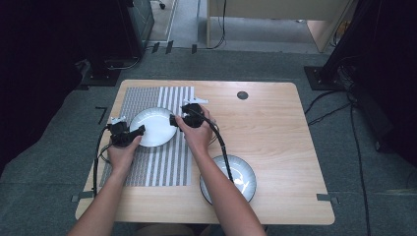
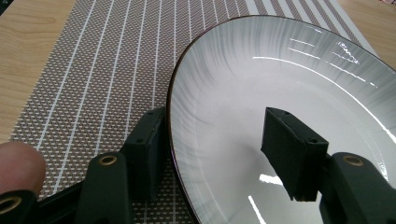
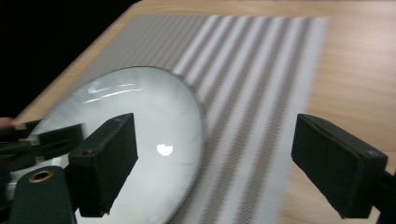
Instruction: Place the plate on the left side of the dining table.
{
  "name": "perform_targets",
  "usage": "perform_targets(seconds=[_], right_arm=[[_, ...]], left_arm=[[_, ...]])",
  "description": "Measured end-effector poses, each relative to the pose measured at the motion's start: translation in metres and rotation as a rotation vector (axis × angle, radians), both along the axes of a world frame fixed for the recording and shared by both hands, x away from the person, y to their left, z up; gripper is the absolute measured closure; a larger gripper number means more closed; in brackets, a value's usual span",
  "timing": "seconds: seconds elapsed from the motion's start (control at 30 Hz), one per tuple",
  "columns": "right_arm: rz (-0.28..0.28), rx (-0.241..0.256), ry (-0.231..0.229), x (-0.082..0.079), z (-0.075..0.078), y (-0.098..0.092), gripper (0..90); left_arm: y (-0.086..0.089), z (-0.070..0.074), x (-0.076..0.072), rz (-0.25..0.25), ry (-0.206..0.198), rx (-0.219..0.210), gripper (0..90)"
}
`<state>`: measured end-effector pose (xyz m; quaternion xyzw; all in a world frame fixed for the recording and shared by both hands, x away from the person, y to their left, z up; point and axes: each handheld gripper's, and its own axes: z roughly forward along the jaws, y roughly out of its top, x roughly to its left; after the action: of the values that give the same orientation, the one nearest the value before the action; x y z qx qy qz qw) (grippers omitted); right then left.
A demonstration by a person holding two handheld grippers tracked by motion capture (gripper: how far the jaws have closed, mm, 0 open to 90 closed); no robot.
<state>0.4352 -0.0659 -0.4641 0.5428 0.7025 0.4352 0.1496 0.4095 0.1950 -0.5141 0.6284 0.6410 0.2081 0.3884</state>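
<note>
1. My left tongs (image 1: pixel 137 132) sit left of centre in the high view, at the plate's near-left rim. In the left gripper view the jaws stand apart and straddle that rim, one under the outside, one over the bowl of the plate; neither pad looks pressed home yet.
2. The plate (image 1: pixel 153 126) lies flat on the striped mat (image 1: pixel 157 167), in the centre-left of the high view. It is glazed and glossy, so I judge it stiff, fairly heavy, slippery and breakable. The thin raised rim is the only place to grip; pinch it squarely, pads well over the edge.
3. My right tongs (image 1: pixel 173 119) are at the plate's right rim. In the right gripper view the jaws gape wide, one over the plate, the other over the mat, holding nothing.
4. A second plate (image 1: pixel 241 169) rests on the counter (image 1: pixel 275 128), lower right.
</note>
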Motion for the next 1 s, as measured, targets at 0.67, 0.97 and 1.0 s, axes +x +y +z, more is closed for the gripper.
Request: perform_targets(seconds=[0.67,0.97,1.0], right_arm=[[0.024,-0.002,-0.051,-0.029,0.029,-0.052,14.6],[0.002,-0.007,-0.065,-0.042,0.036,-0.080,14.6],[-0.003,-0.005,-0.066,-0.043,0.036,-0.083,14.6]], left_arm=[[0.000,0.000,0.000,0.000,-0.002,-0.004,41.5],[0.000,0.000,0.000,-0.001,-0.001,-0.004,41.4],[0.000,0.000,0.000,-0.001,-0.001,-0.004,41.4]])
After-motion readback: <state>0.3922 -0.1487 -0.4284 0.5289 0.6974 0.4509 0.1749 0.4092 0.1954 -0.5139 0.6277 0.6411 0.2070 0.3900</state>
